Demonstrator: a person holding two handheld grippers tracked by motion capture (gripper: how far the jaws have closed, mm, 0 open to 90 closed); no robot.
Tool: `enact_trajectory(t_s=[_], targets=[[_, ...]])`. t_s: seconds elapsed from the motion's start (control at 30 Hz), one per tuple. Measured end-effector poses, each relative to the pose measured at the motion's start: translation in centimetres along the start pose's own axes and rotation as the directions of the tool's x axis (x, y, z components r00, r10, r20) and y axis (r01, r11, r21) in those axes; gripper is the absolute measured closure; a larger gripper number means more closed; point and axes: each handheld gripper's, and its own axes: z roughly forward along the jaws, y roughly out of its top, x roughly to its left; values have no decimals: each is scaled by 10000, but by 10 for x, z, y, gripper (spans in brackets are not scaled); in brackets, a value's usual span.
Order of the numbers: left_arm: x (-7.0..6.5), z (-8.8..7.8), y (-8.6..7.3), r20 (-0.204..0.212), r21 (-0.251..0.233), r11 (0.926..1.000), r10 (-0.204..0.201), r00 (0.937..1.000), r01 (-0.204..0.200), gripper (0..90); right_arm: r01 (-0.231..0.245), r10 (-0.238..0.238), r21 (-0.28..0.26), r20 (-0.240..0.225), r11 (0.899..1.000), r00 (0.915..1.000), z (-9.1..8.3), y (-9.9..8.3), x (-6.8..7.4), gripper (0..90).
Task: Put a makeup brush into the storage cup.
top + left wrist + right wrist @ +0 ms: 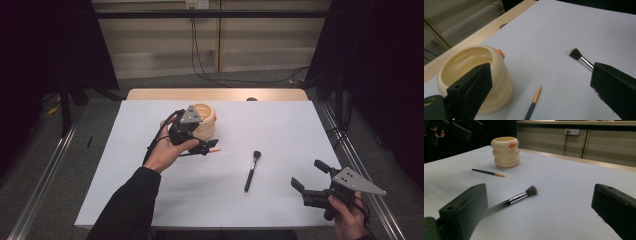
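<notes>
At the left of the high view, the left gripper (200,146) hangs just above the white table surface (280,195), held by the person's left hand (165,152); its jaws stand wide apart and hold nothing, as the left gripper view shows, with bare table between them. Just behind it stands the cream-coloured ribbed round pot (206,120) with a small orange mark near its rim, open at the top and empty as far as I can see; just in front of the pot lies the thin dark pencil-like brush with an orange-gold tip (534,103), flat on the table and apart from the pot. I judge that this thin brush is the thing to be picked up; the risk is that the jaws close while they are not centred over the narrow shaft, so it rolls or slips out, or that one jaw knocks the pot, which is very near, and pushes it. More to the right lies the black-handled makeup brush with a silver ferrule and dark bristles (251,170), alone, with its bristles toward the far side. At the right the right gripper (307,176) is held low near the table's front corner, jaws also wide and empty, well apart from this brush.
</notes>
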Motion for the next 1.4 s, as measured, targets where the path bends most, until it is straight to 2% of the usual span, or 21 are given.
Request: enact_trajectory(t_s=[0.07,0.23,0.33,0.43,0.5,0.57,0.63,0.67,0.73,0.8,0.87,0.93,1.07,1.1,1.13,1.17,1.2,1.23,1.3,1.37,1.4], targets=[[2,1,0,-102,226,9997,102,9999,-100,41,-29,29,25,-29,10000,10000,0,0,0,0],[4,7,1,119,666,9973,310,9994,-317,46,-41,41,0,15,10000,10000,0,0,-1,0],[6,14,2,543,1230,9910,473,9974,-537,63,-65,65,-4,28,10000,10000,0,0,-1,0],[9,17,1,556,1483,9877,421,9976,-500,63,-56,56,-9,22,10000,10000,0,0,-1,0],[13,20,0,891,1748,9833,347,9954,-500,64,-84,84,0,14,10000,10000,0,0,-1,0],[15,24,-3,1083,2227,9723,473,9930,-706,67,-76,76,1,12,10000,10000,0,-1,-1,0],[15,26,-4,1118,2244,9721,437,9928,-681,75,-57,57,11,-13,10000,10000,0,-1,-1,0],[18,28,-6,1422,2523,9646,420,9889,-773,110,-36,36,20,-47,10000,10000,0,-1,-1,0],[16,30,-7,1216,2523,9644,498,9913,-794,125,-37,37,29,-52,10000,10000,0,-1,-1,0],[17,34,-7,1626,2857,9546,381,9860,-840,114,-56,56,57,-57,10000,10000,0,-1,-1,0],[17,35,-7,1725,2886,9534,386,9842,-880,115,-71,71,75,-76,9999,9999,0,-1,-1,1],[20,40,-8,1978,3224,9388,585,9785,-1213,113,-60,61,69,-92,10000,9999,0,-1,-1,0],[21,44,-9,2183,3313,9364,435,9749,-1160,79,-54,55,60,-88,10000,9999,0,-1,-2,0],[20,46,-9,2073,3419,9326,450,9772,-1154,79,-50,50,31,-44,10000,10000,1,-1,-2,0],[19,49,-10,2193,3581,9251,483,9745,-1265,82,-54,55,52,-108,10000,9999,0,-1,-2,0],[19,49,-10,2193,3581,9251,483,9745,-1265,88,-54,55,52,-108,10000,9999,0,-1,-2,0],[18,53,-12,2076,3860,9116,631,9762,-1410,82,-40,41,65,-127,10000,9999,0,-1,-2,0],[19,55,-14,2154,3967,9069,585,9748,-1421,90,-40,41,39,-96,10000,9999,1,-1,-2,1],[20,57,-15,2196,4044,9032,568,9739,-1438,128,-38,39,46,-101,10000,9999,1,-1,-2,0],[21,61,-18,2213,4229,8928,645,9731,-1554,157,-50,51,77,-151,10000,9999,0,-1,-2,0],[22,63,-19,2190,4250,8913,681,9733,-1580,192,-66,68,90,-150,9999,9999,0,-1,-2,1]])
